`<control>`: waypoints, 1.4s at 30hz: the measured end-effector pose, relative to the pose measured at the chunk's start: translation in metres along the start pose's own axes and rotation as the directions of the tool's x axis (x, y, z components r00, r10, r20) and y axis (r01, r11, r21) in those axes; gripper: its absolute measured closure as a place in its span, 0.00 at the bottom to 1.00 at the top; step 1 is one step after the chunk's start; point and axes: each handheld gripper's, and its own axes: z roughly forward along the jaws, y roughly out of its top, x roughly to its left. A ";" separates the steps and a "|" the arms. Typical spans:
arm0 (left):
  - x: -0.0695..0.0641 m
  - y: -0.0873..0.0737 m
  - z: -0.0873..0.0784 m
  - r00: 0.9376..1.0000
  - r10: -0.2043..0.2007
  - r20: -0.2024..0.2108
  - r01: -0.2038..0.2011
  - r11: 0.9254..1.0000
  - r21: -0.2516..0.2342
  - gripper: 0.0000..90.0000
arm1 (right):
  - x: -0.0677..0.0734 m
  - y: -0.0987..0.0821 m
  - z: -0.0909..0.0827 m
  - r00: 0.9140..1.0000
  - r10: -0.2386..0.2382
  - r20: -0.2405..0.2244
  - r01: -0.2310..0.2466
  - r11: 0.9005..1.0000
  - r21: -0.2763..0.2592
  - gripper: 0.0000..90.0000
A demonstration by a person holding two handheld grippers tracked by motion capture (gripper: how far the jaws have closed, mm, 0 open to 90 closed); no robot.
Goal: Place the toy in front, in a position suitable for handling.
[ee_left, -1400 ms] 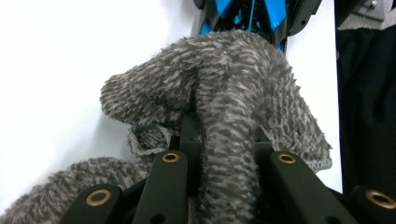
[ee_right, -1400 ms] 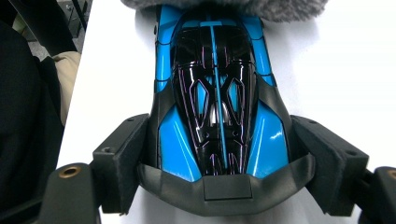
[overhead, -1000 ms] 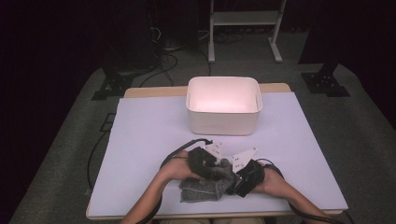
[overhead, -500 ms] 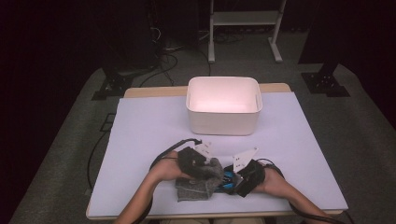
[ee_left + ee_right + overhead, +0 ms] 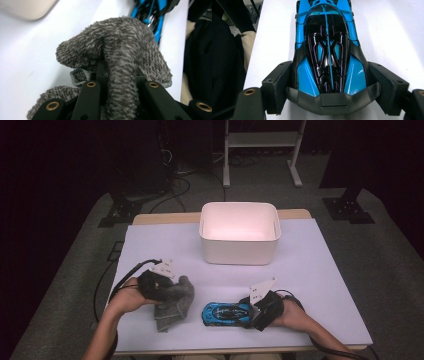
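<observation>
A grey knitted cloth (image 5: 172,304) hangs bunched from my left gripper (image 5: 176,290), which is shut on it at the table's front left. In the left gripper view the cloth (image 5: 125,45) drapes over and between the jaws of the left gripper (image 5: 120,72). A blue and black toy car (image 5: 225,314) lies on the table just right of the cloth. My right gripper (image 5: 248,314) grips its tail end. In the right gripper view the pads (image 5: 277,82) press on both sides of the car (image 5: 327,37), with my right gripper (image 5: 329,85) shut on it.
A white rectangular bin (image 5: 239,255) stands behind the hands at the middle back of the white table (image 5: 320,280). The table's front edge runs just below both forearms. Dark floor with cables and stand legs surrounds the table.
My left gripper has swung left and slightly up, carrying the grey cloth off the car. The blue car now lies uncovered. The right hand has stayed put.
</observation>
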 end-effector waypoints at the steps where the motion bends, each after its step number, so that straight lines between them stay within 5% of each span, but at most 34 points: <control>1: 0.002 -0.005 -0.006 1.000 -0.012 -0.019 0.012 1.000 0.006 0.84 | 0.000 0.000 0.000 1.000 0.000 0.000 0.000 1.000 0.000 0.25; 6: 0.013 -0.030 -0.009 0.995 -0.073 -0.061 0.076 0.996 0.038 0.84 | -0.001 0.000 0.000 1.000 -0.002 -0.001 0.002 1.000 -0.001 0.25; 12: 0.019 -0.053 0.013 0.990 -0.137 -0.036 0.137 0.991 0.000 0.80 | 0.000 0.000 0.000 1.000 0.001 0.001 -0.001 1.000 0.003 0.25; 18: 0.018 -0.056 0.018 0.985 -0.170 -0.023 0.168 0.984 -0.065 0.55 | 0.000 0.001 0.000 1.000 0.002 0.002 -0.002 1.000 0.009 0.25; 22: 0.014 -0.054 0.016 0.986 -0.168 -0.014 0.165 0.981 -0.106 0.39 | 0.001 0.003 0.001 1.000 0.003 0.006 -0.003 1.000 0.012 0.25; 26: 0.009 -0.051 0.020 0.989 -0.150 -0.002 0.149 0.981 -0.121 0.35 | 0.000 0.003 0.001 1.000 0.009 0.004 -0.009 1.000 0.012 0.25; 42: -0.006 -0.035 0.039 0.996 -0.080 0.045 0.086 0.988 -0.132 0.35 | 0.000 0.016 0.010 1.000 0.003 -0.007 -0.002 0.999 0.034 0.25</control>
